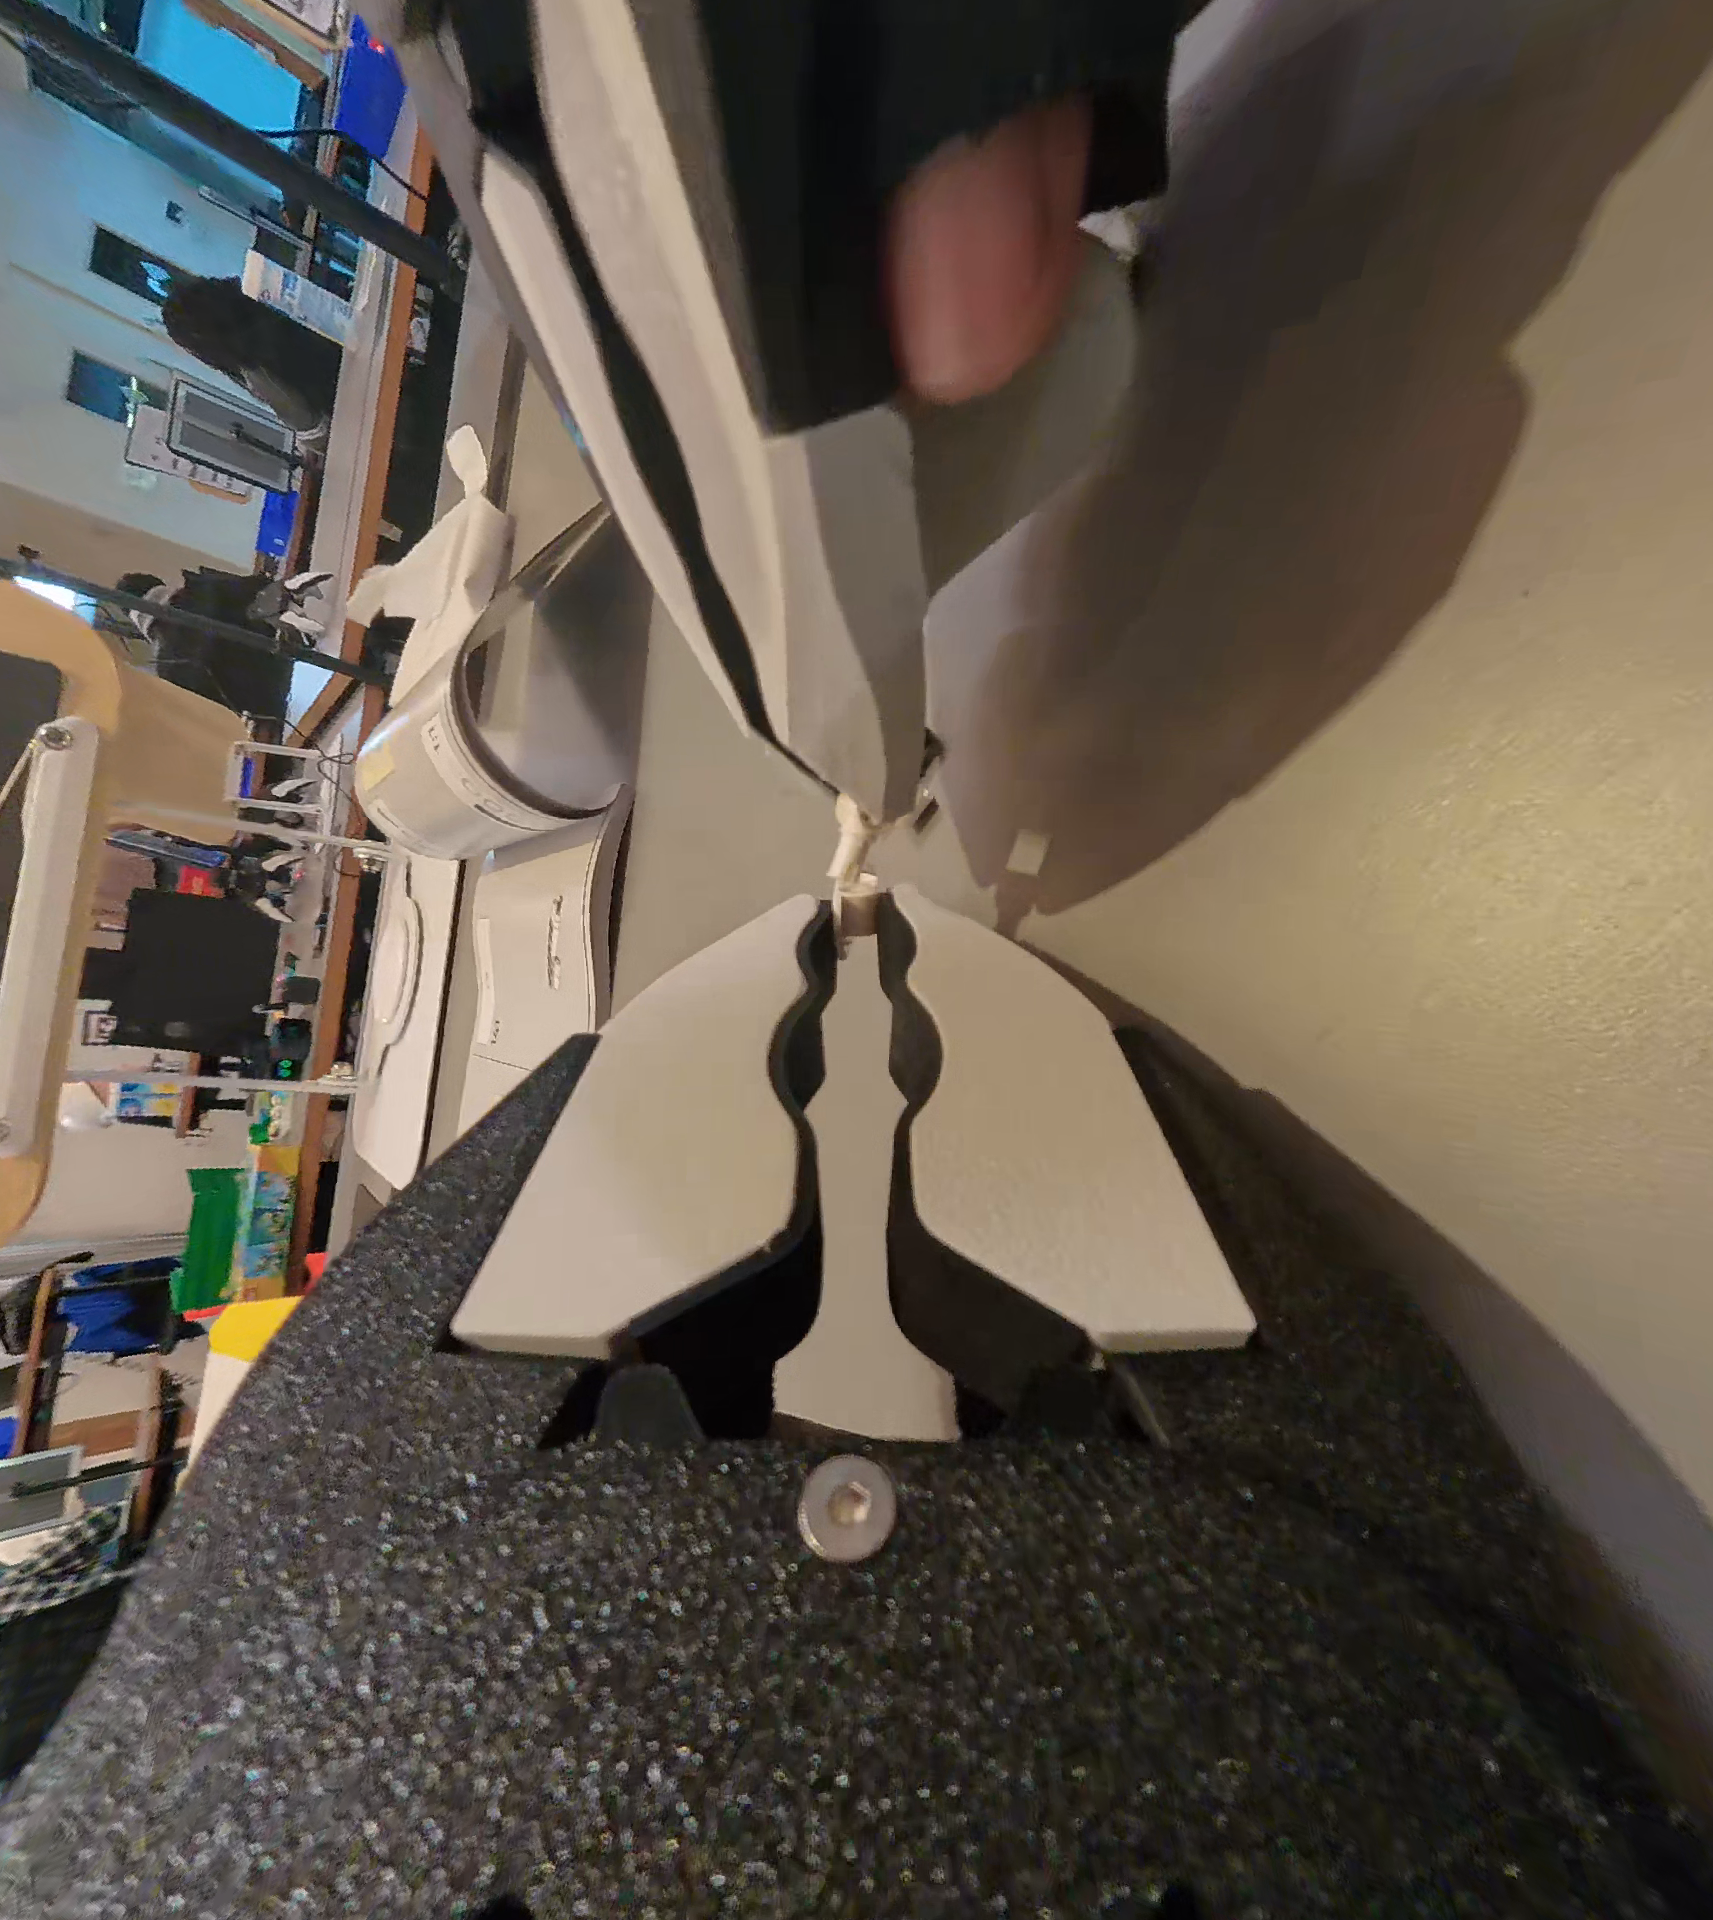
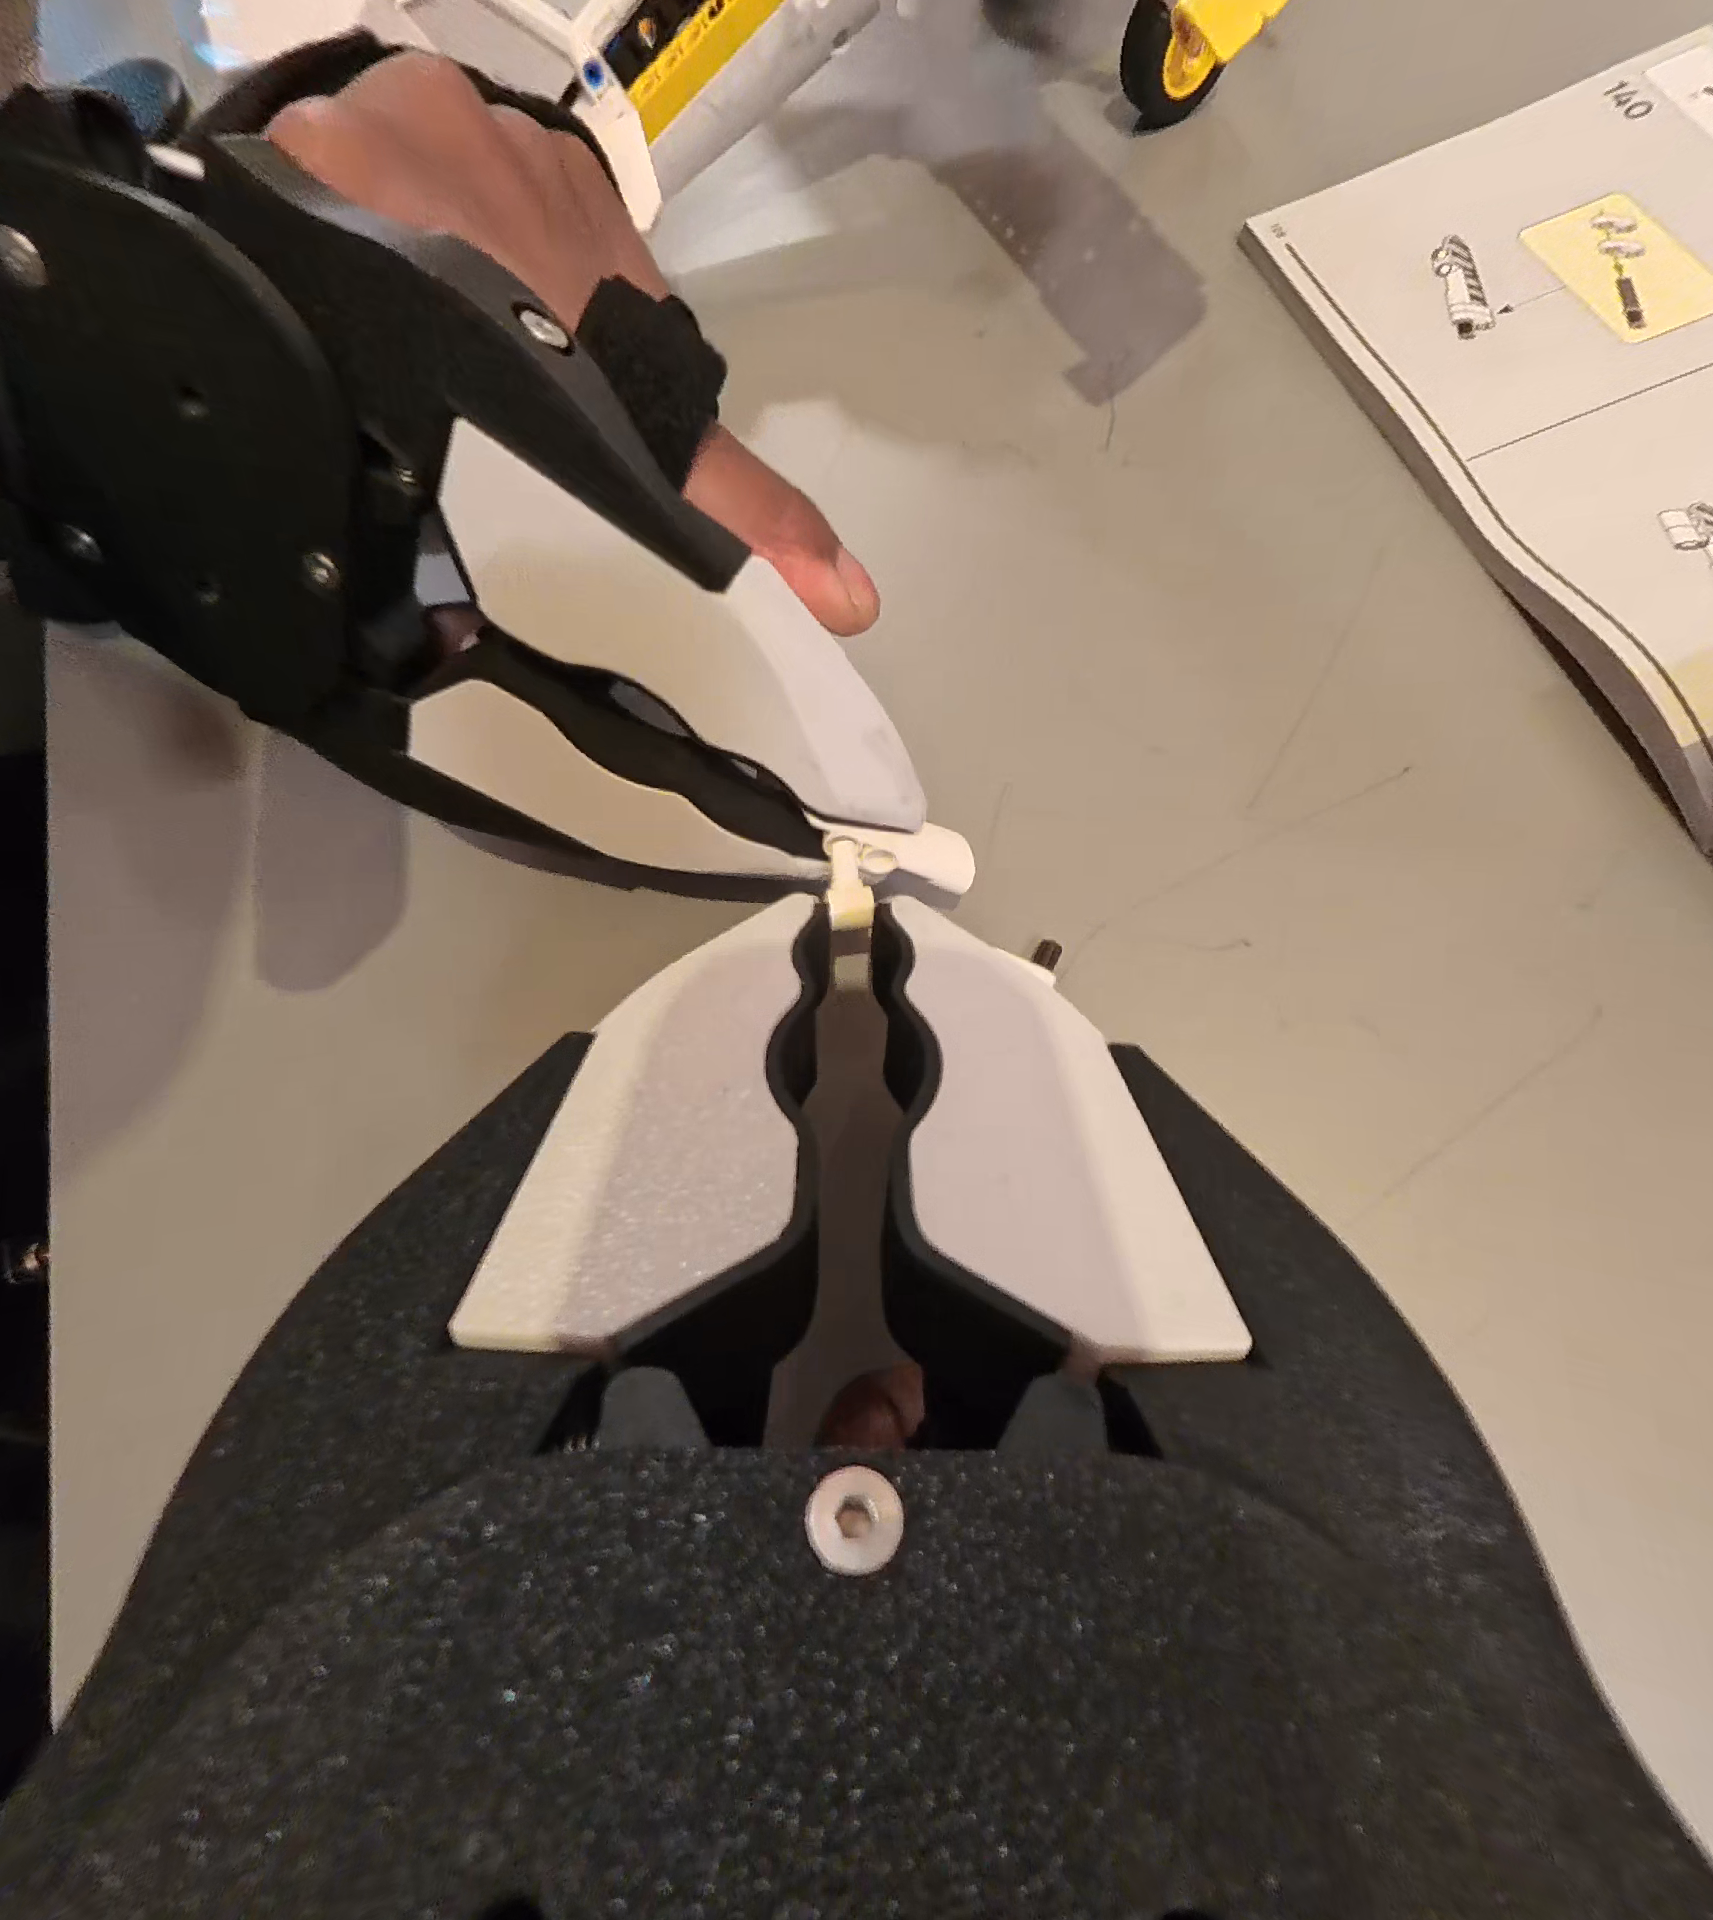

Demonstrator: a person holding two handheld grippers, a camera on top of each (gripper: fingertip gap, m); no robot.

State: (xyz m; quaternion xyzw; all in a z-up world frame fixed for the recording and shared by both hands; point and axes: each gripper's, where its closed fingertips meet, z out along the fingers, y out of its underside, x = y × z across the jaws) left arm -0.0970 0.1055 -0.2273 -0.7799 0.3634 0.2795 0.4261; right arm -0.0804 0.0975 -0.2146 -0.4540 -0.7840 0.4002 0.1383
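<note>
My left gripper is shut on a short white tube piece. In the right wrist view the left gripper comes in from the left, with the white tube piece sticking out past its tips. My right gripper is shut on a small white connector piece. This piece's far end meets the tube piece. In the left wrist view the right gripper comes down from above with the connector at its tips. Both grippers are held a little above the table.
An open instruction booklet lies at the right. A yellow and white brick-built vehicle stands at the back. A small black pin lies on the table by my right finger. Grey tubs stand farther off. The grippers are tip to tip, or close to it. Both grippers' tips are roughly 4 centimetres from the small black pin.
</note>
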